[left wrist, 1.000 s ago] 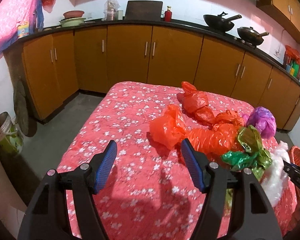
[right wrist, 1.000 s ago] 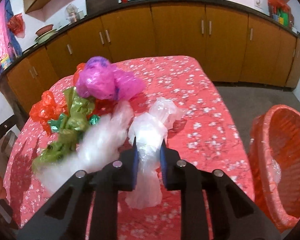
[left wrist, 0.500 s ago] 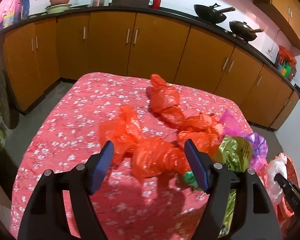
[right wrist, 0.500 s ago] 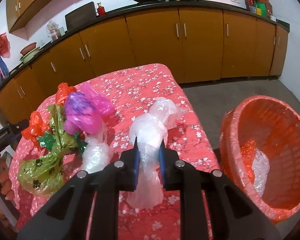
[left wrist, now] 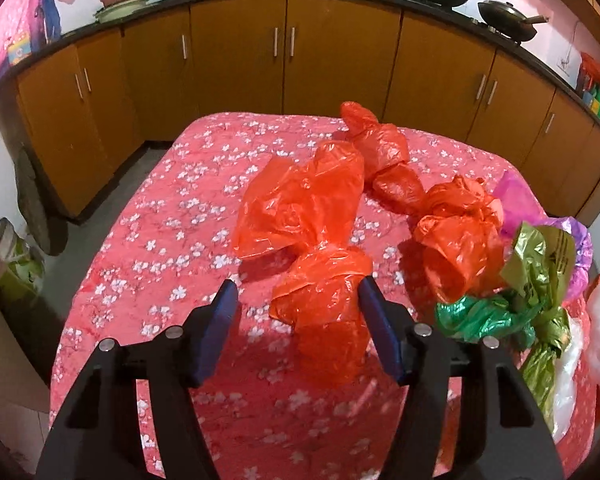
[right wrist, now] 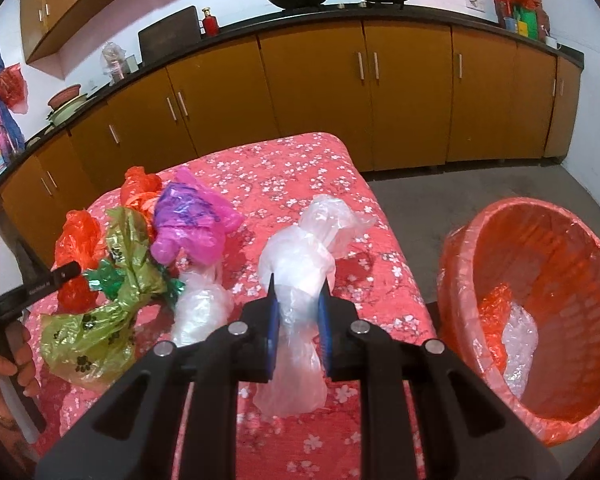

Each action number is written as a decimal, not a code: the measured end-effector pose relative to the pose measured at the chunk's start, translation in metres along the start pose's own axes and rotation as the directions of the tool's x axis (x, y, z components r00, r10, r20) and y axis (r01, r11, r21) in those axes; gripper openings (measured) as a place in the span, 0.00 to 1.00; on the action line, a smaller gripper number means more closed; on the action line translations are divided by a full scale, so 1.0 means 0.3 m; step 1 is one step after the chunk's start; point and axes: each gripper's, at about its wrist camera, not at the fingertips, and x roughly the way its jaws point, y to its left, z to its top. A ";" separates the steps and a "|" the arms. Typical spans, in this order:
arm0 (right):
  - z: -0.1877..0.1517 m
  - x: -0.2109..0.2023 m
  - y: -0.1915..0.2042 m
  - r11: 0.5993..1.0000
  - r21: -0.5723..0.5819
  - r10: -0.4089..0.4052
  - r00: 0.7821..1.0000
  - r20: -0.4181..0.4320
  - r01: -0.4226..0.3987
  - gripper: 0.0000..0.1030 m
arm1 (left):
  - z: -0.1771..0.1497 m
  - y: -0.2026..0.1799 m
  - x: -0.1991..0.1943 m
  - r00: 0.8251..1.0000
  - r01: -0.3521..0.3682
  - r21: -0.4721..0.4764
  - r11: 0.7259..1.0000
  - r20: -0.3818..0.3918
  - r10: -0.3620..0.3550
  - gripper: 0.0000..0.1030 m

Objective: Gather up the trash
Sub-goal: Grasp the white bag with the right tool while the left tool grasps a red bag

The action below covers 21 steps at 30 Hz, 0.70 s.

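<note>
My right gripper is shut on a clear plastic bag and holds it above the table's right edge, left of the orange basket. My left gripper is open around the near end of an orange plastic bag that lies on the red flowered tablecloth. More orange bags, a purple bag, a green bag and another clear bag lie on the table.
The basket stands on the floor right of the table and holds orange and clear plastic. Brown kitchen cabinets run behind the table. A bucket stands on the floor at the left.
The left gripper moved forward and to the right until its open jaws straddle the orange bag. The right gripper carried the clear bag to the right, toward the basket.
</note>
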 end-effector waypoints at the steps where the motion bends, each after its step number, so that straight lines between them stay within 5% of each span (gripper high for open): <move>1: -0.001 0.000 0.004 1.000 0.001 0.005 1.000 -0.001 -0.005 0.17 | -0.002 0.003 0.002 1.000 0.022 -0.013 1.000 -0.011 -0.022 0.61; 5: -0.010 0.001 0.025 1.000 -0.010 0.012 1.000 -0.009 -0.012 0.17 | -0.013 -0.015 0.022 0.998 0.054 -0.009 0.998 -0.032 -0.055 0.55; 8: -0.013 -0.004 0.029 1.000 -0.018 0.009 1.000 -0.009 -0.009 0.17 | -0.028 -0.013 0.060 0.995 0.061 -0.031 0.998 -0.080 -0.063 0.26; 13: -0.007 -0.023 0.022 1.000 -0.029 0.003 1.000 0.002 -0.003 0.17 | -0.039 0.022 0.064 0.995 0.073 -0.085 0.994 -0.060 -0.079 0.22; 16: -0.008 -0.031 0.016 1.000 -0.025 0.003 1.000 0.004 -0.003 0.17 | -0.043 0.029 0.053 0.995 0.087 -0.066 0.994 -0.040 -0.089 0.10; 21: -0.012 -0.037 0.013 1.000 -0.025 0.005 1.000 0.002 -0.005 0.17 | -0.049 0.009 -0.002 0.995 0.102 -0.002 0.995 0.017 -0.102 0.09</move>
